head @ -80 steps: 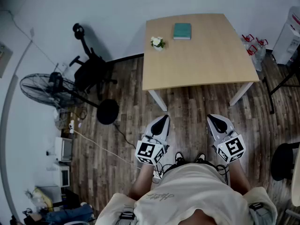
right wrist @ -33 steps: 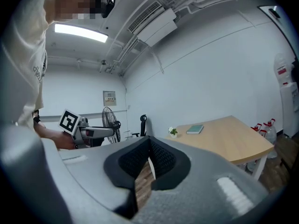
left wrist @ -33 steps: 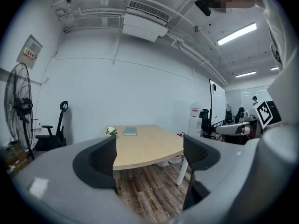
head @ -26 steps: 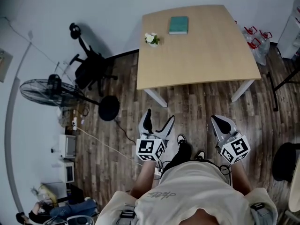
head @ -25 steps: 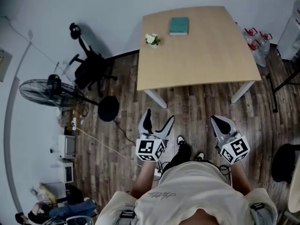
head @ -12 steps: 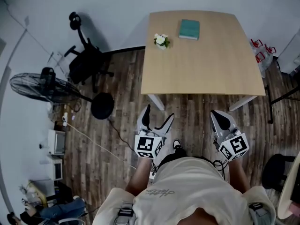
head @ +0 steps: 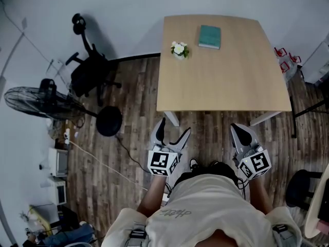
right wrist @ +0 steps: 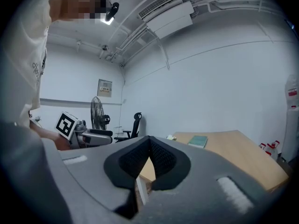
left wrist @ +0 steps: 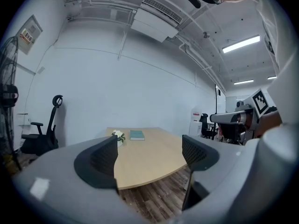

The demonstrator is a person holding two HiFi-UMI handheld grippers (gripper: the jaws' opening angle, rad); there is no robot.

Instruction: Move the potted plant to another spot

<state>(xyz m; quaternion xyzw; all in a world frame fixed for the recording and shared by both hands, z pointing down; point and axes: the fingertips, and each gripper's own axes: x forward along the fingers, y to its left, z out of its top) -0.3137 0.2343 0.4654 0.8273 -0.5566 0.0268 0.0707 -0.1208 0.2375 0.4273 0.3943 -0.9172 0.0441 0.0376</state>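
Over the last three seconds the left gripper (head: 174, 127) has opened from shut, and the person (head: 205, 210) has stepped closer to the table (head: 226, 78). The table's near edge now lies just ahead of both grippers in the head view.

The left gripper's jaws stand wide apart with nothing between them. Its own view shows only the tabletop and wooden floor (head: 128, 138) through the gap. The right gripper (head: 235, 128) has its jaws pressed together at the tips and grips nothing.

Both grippers hang over the floor in front of the person's body, short of the table and well apart from each other.

The potted plant (head: 179, 49), a small pot of pale flowers, stands upright on the table near its far left corner, well away from both grippers. A teal book (head: 209, 36) lies flat just to the right of it, close to the far edge and not touching the plant.

To the left of the table, against the wall, are a black office chair (head: 87, 71) and a standing fan (head: 36, 96).
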